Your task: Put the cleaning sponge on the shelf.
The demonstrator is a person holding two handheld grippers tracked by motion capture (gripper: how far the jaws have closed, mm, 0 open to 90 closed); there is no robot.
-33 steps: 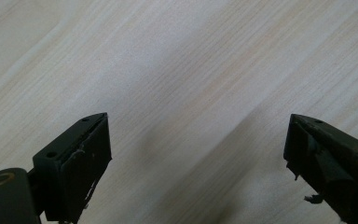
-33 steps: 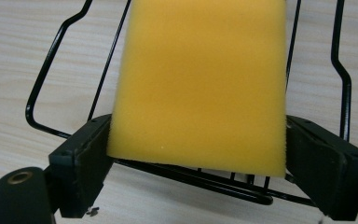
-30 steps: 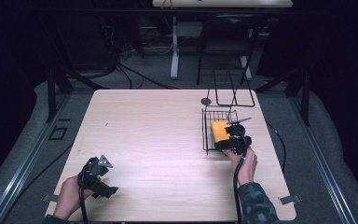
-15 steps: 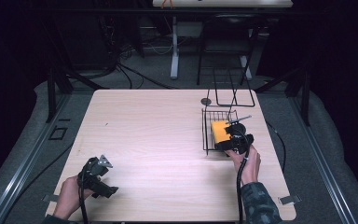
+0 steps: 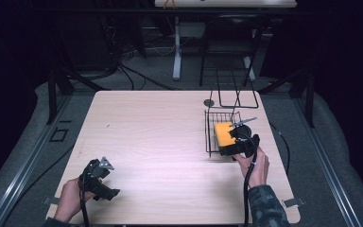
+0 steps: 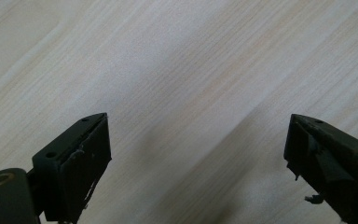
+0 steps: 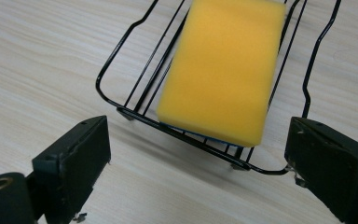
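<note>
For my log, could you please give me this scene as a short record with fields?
surface: wooden table
rack: black wire rack, on the table's right side
sponge: yellow sponge, lying in the rack
right gripper: jaws open, just short of the rack's near end
left gripper: jaws open over bare table, near left corner

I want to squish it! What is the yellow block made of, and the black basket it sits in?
The yellow block looks like soft foam, a sponge: matte, fine-pored surface and rounded edges, with a thin blue layer just showing underneath. The black basket looks like thin metal wire with a glossy black coating: slim bent rods that shine.
</note>
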